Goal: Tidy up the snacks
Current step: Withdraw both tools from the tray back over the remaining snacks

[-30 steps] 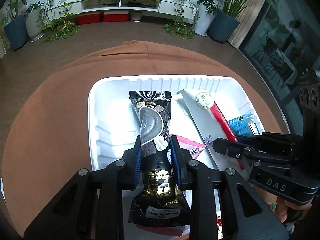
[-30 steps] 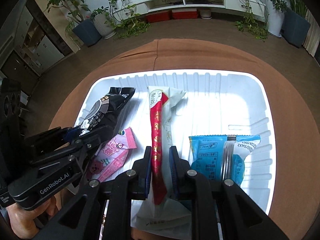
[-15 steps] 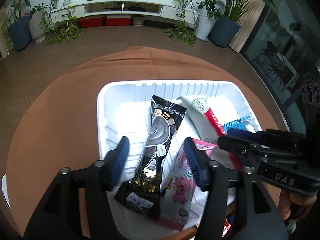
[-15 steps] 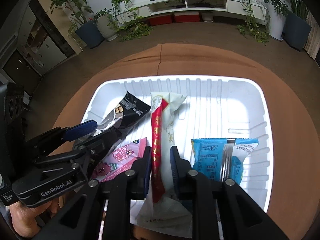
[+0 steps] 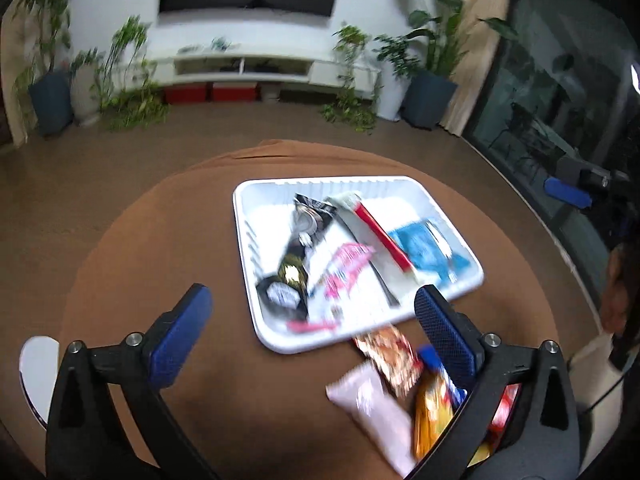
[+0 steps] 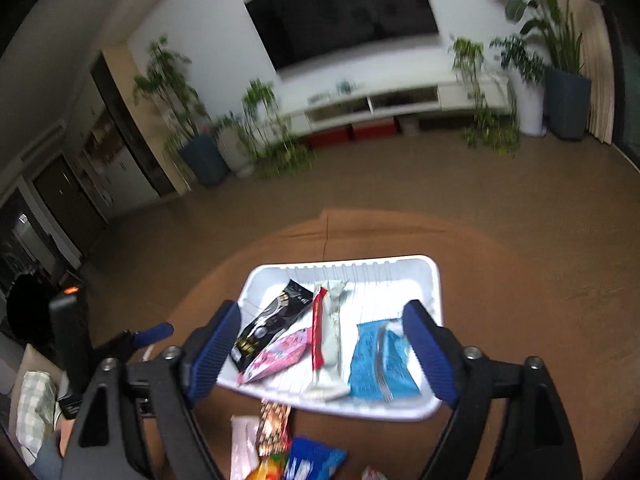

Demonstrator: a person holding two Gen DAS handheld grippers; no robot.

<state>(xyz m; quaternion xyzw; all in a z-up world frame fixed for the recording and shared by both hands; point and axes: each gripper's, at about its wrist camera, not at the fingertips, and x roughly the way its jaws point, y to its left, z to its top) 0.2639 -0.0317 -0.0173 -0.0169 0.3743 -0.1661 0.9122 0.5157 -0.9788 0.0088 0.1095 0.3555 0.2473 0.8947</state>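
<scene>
Left wrist view. Left hand-held gripper (image 5: 312,330) spread wide, holding nothing, raised above the brown desk (image 5: 160,248). White tray (image 5: 248,280) sits ahead, toward the desk's far half. In it, side by side and lengthwise: black pack (image 5: 296,248), pink pack (image 5: 344,268), red-and-white stick (image 5: 382,236), blue pack (image 5: 428,248). The rows look deliberate, so sorting seems well under way. Loose pile (image 5: 404,384) lies on the desk just beside the tray's near edge, under the right finger; probably the stock left to sort, and the wide jaws suit reaching for it. Frame is motion-blurred; labels unreadable, pile partly hidden by the finger and cut off at the bottom. A blue pad at far right is likely the other gripper, too little shown to say more.

Right wrist view. Right hand-held gripper (image 6: 322,346) also wide and empty, framing the tray (image 6: 434,280). Same four packs lie in a row: black (image 6: 272,324), pink (image 6: 280,354), stick (image 6: 326,340), blue (image 6: 380,360). The tray's right part is bare. Pile (image 6: 280,440) is cropped by the lower edge; count uncertain. Left gripper's pad shows at left, blurred.
</scene>
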